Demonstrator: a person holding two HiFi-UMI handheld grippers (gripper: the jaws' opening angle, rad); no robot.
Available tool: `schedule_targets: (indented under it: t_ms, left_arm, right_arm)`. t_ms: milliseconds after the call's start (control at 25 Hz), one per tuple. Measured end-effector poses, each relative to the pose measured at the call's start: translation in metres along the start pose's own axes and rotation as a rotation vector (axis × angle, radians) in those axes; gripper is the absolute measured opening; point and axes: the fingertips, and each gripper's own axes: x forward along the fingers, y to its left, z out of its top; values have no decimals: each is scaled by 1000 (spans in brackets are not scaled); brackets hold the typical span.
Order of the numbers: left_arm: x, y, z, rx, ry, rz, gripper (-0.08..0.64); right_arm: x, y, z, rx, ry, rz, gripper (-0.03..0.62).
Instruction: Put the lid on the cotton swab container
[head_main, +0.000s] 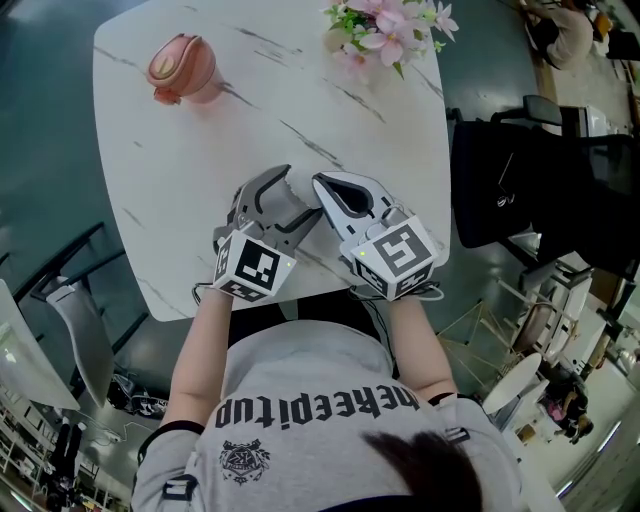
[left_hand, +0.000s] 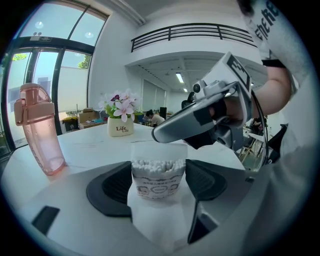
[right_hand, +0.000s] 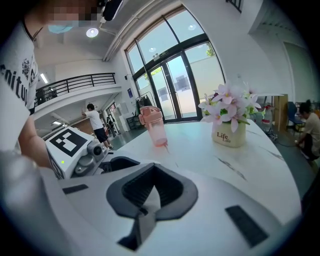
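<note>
Grey T-shirt (head_main: 300, 365), black lettering (head_main: 316, 405), possibly black-trimmed sleeves (head_main: 166, 429)

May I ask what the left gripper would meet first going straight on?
Probably the right gripper, lying just beyond the cotton swab container that the left gripper holds; depth is unclear.

The desk (head_main: 200, 180) is showing white marble with thin grey veins. The bottle (head_main: 180, 68) is glowing translucent pink, the flowers (head_main: 385, 28) pink over green leaves. The left hand-held gripper (head_main: 290, 195) and the right hand-held gripper (head_main: 330, 190) are wearing pale grey shells, black pads and black-and-white square markers. The cotton swab container (left_hand: 157, 177) is showing white swabs; its lid (left_hand: 159, 150) is looking milky white.
</note>
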Motion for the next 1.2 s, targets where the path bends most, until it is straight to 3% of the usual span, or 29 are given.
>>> schedule_targets:
  t_ms: [440,560,640,800,960,1200]
  left_arm:
    - [-3,0,-1,4,-2,-7,341]
    - [-9,2,-1,-29,-24,-13,341]
    - [-8,3,-6,-44,-9,-16,341]
    - [0,-1,-20,9,65,-14,341]
    - [3,-1,-20,-4,66,-7,341]
    - [3,-1,-19,-7,67,-12,341]
  right_arm:
    - [6,9,-2,-48,38,19,11]
    - [8,11,-3,-66,50,23,11]
    - [8,11,-3,-68,54,19,11]
    - [8,15,-4,-99,81,19,11]
    - [8,21,-5,-142,113,24,11]
    - [11,21,-5,-127,178,38,11]
